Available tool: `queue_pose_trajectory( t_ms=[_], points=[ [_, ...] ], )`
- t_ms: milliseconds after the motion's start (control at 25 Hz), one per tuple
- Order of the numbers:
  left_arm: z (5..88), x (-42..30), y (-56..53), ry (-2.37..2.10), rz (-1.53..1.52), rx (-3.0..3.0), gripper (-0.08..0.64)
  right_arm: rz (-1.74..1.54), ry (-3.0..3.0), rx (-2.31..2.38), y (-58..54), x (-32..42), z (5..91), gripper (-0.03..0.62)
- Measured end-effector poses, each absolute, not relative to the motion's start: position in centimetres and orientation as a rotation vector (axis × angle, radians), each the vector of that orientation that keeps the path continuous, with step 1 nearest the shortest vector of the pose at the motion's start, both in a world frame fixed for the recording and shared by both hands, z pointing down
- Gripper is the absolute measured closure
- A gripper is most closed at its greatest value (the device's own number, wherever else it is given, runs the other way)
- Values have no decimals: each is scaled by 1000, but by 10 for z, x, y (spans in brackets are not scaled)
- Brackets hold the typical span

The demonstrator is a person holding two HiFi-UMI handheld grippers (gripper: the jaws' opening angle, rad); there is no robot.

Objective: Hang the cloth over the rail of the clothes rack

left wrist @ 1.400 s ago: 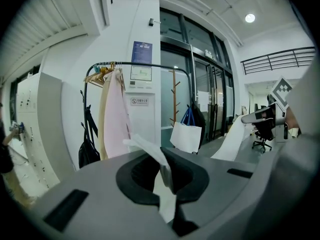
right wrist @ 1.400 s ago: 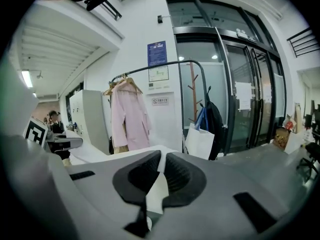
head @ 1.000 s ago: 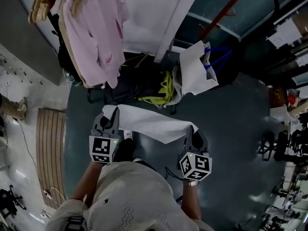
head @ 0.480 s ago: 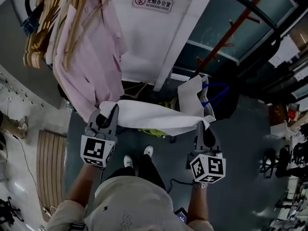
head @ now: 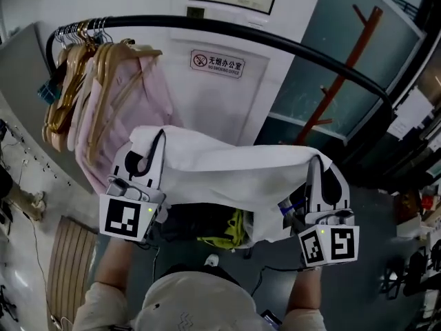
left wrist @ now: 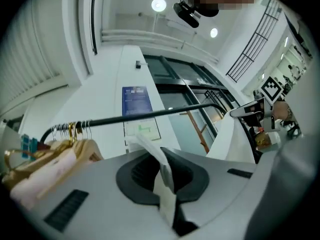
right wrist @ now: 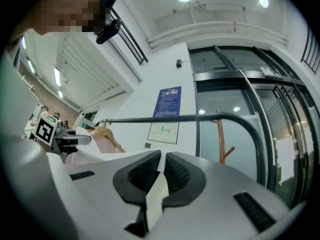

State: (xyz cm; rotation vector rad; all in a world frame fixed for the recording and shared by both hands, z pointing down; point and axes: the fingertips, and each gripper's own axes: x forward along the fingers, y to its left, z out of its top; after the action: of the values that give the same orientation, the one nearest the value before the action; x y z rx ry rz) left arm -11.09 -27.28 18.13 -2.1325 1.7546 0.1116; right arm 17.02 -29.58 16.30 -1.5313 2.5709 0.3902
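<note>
Two grippers are clamping the cloth (head: 220,167): the left gripper (left wrist: 165,176) is pinching one end and the right gripper (right wrist: 157,176) the other, jaws tight on fabric. Over the last second both have been lifting it from down near the floor to just under the rail (head: 241,29). Judgement: the lift is nearly done and the draping is not yet started. The cloth is stretching between the grippers, long axis roughly parallel to the rail, loose edge hanging downward.
</note>
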Motion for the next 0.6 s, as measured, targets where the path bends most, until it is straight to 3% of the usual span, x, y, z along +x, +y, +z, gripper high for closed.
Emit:
queue_pose_trajectory(
  t_ms=[320,600],
  points=[
    [32,-115,-279,1733,225,-1748,546,856,2312,-1448,-307,169,4,568],
    [-74,-116,-294,1629,202,-1548,546,914,2229,-1455,-328,166,-89,568]
  ],
)
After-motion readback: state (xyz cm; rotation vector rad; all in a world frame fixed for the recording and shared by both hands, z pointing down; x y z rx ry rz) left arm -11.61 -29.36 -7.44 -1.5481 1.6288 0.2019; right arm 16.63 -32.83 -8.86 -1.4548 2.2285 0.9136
